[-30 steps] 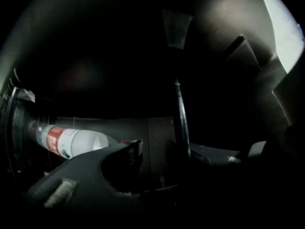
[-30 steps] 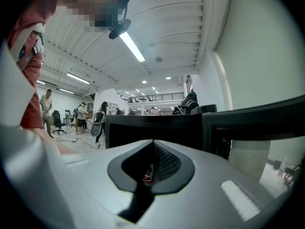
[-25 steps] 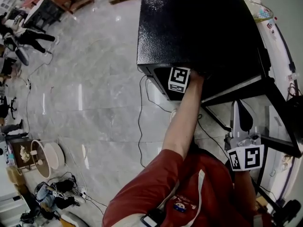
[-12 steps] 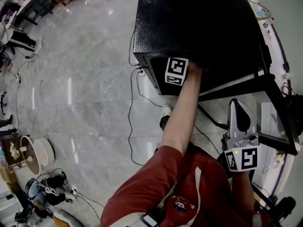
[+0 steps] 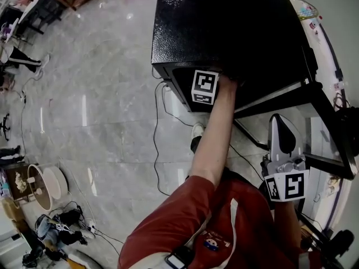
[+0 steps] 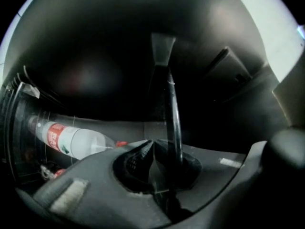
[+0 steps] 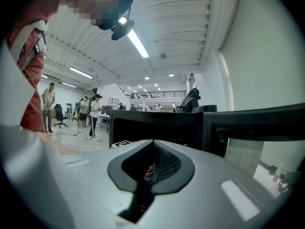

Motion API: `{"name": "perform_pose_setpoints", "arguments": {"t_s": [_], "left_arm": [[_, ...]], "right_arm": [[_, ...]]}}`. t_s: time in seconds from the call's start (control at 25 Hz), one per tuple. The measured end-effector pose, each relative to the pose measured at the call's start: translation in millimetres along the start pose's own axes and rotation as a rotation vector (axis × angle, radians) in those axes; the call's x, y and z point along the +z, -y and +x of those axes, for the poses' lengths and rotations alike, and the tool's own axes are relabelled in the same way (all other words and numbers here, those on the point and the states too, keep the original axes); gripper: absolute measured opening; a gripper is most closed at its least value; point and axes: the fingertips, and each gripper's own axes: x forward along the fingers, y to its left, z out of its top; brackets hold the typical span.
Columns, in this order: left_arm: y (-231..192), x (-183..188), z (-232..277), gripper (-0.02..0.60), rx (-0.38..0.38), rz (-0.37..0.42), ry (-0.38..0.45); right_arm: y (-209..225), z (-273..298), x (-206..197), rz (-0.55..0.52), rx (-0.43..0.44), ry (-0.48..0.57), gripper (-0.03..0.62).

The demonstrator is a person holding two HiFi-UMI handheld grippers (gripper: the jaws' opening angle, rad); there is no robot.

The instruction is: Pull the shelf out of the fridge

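We have the left gripper [image 6: 159,149] reached into the open front of the fridge [image 5: 224,27], near its front left corner, because the shelf [image 6: 175,118] sits inside and only its thin front edge offers a hold; the jaws have just been closing and now pinch that dark rim, which runs edge-on between the pads; we judge the grip made and the pull about to start. A bottle [image 6: 71,140] with a red label lies on its side deeper in, off to one side of the jaws; whether it rests on this shelf we cannot tell, so we would draw slowly in case it rolls. The right gripper [image 5: 281,125] hangs outside, in front of the opening and near the swung-out door [image 5: 328,122], its jaws pressed together on nothing; we keep it there out of the shelf's path. Room for the pull lies toward us, between the fridge's front edge and our body; the door bounds the right side; a cable [image 5: 160,144] trails on the floor [image 5: 101,94] by the left corner, well below the shelf's line.
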Motion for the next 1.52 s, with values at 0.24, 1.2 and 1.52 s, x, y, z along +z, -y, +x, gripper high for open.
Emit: {"name": "perform_pose_setpoints", "arguments": {"t_s": [0.24,1.2,1.52], "left_arm": [[4,4,-20,0.018,-0.002,-0.012,0.016],[18,19,-122,0.009,0.02,-0.067,0.031],[29,24,-154,0.015,0.006,-0.086,0.016]], "right_arm": [[2,-3,4,0.019,-0.009,0.022,-0.002],[6,-41,6,0.036,-0.052,0.091,-0.002],[4,-62,6,0.062,-0.053,0.11,-0.002]]}}
